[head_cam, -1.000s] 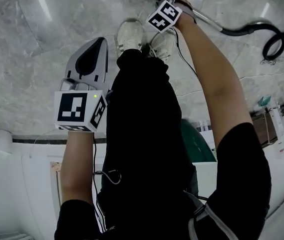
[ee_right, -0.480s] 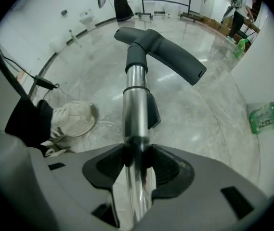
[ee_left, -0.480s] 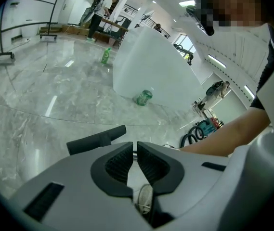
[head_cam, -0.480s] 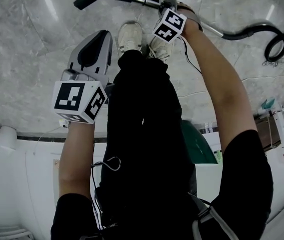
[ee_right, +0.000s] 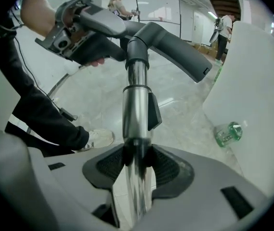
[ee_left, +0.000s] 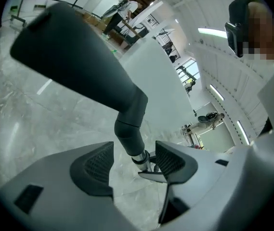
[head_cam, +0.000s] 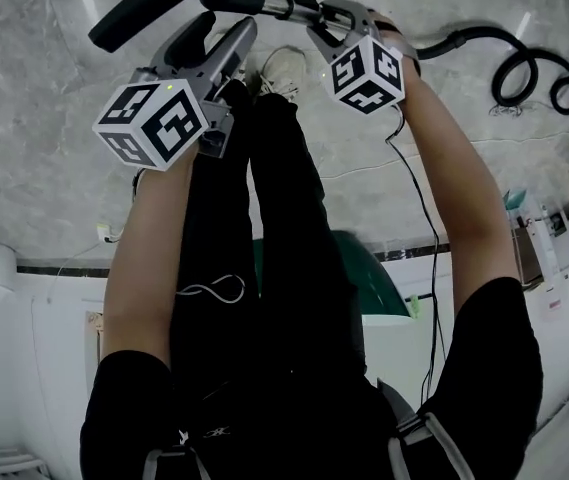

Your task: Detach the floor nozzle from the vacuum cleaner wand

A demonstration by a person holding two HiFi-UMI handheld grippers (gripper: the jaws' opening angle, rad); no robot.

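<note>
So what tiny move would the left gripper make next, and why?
Probably ease the left gripper forward so its jaws, which have just been opening and hold nothing, straddle the floor nozzle's neck. The right gripper clamps the metal wand, so the nozzle needs its own grip.

Charcoal, chrome and checkered cubes over veined marble

The floor nozzle reads dark charcoal and its wand bright chrome, while the hose runs black at far right. The left gripper, jaws just sprung open, and the right gripper, jaws just closed on that chrome, are pale grey with dark ribbed pads, each topped by a cube of black-and-white square markers. The marble floor is grey, white-veined. The trousers are black, the shoe white, and the bottle clear and green.
</note>
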